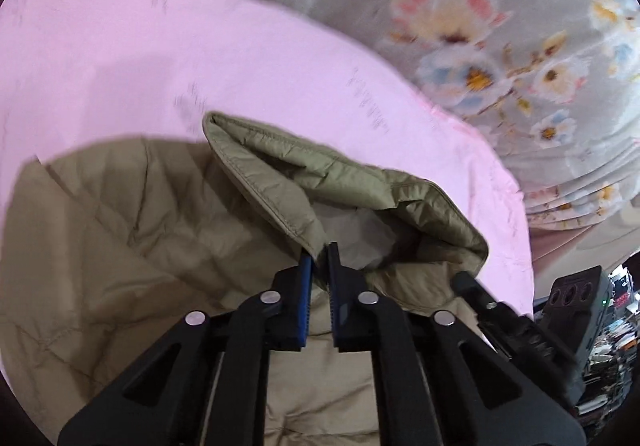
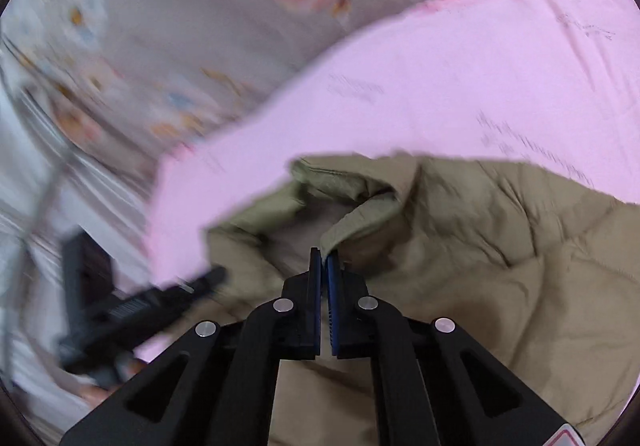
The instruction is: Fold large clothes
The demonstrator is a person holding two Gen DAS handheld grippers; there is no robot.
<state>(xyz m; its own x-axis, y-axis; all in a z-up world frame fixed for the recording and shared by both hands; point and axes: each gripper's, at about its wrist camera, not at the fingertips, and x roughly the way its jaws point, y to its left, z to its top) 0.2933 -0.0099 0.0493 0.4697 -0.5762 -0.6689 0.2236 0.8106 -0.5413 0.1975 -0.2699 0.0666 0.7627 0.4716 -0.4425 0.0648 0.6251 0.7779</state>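
Black-framed left gripper (image 1: 320,252), blue pads nearly together, clamps a stitched edge of the olive quilted jacket (image 1: 132,230); a fold of that edge rises from the tips and arches away and to the upper left in the left wrist view, pale lining showing beneath it. Right gripper (image 2: 324,256) likewise clenched on a thin olive flap of the same jacket (image 2: 500,266), pads pressed on the fabric. Each gripper appears in the other's view: the right one at lower right of the left wrist view (image 1: 460,280), the left one blurred at lower left of the right wrist view (image 2: 218,276), both at the garment's raised near edge. Jacket body lies spread below and beyond the tips on a pink sheet (image 1: 120,37); its long axis cannot be told, since only part shows. Beyond the pink sheet: grey floral bedcover (image 1: 460,29). Right wrist view motion-blurred, especially at left.
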